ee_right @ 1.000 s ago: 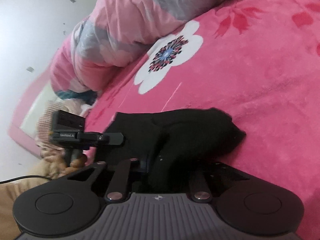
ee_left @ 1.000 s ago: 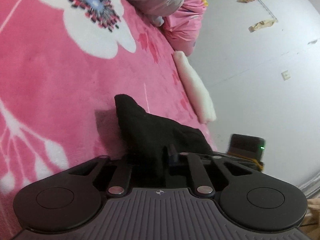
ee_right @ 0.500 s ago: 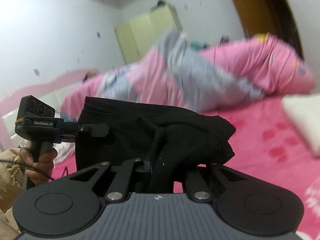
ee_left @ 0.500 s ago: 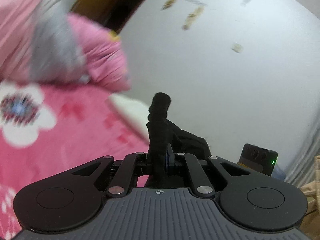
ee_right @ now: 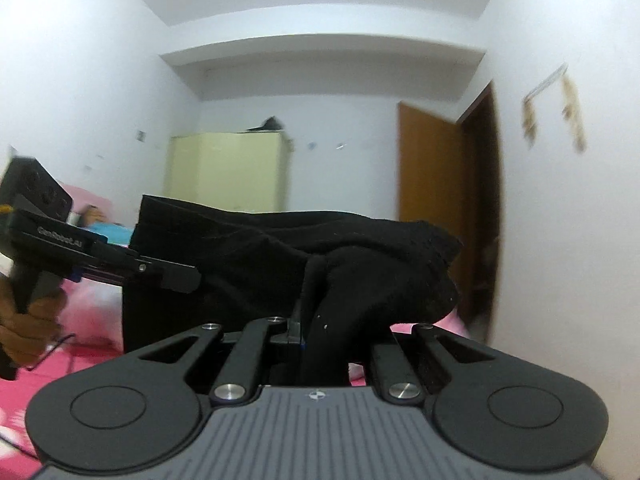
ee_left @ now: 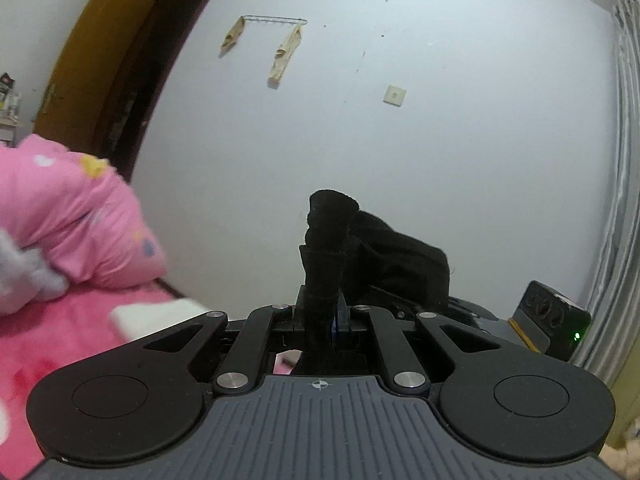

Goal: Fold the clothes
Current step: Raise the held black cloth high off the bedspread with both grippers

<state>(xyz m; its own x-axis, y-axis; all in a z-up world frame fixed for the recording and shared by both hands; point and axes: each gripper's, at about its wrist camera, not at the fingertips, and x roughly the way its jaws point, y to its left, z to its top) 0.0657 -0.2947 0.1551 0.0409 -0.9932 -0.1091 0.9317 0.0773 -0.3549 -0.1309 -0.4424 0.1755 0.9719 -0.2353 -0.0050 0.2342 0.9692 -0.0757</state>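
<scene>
A black garment hangs in the air above the pink bed, stretched between both grippers. My left gripper is shut on one bunched edge of the black garment, which sticks up between its fingers. My right gripper is shut on the other edge, and the cloth drapes over its fingers. In the right wrist view the left gripper reaches in from the left, held by a hand. In the left wrist view the right gripper's body shows at the right with a green light.
A pink floral blanket covers the bed below. A pink and grey quilt is heaped at its far side, with a white pillow beside it. An open brown door, a pale yellow wardrobe, white walls and a grey curtain surround the bed.
Both grippers have risen from the blanket and tipped up to level, lifting the black garment clear of the bed. The views now face the walls instead of the blanket.
</scene>
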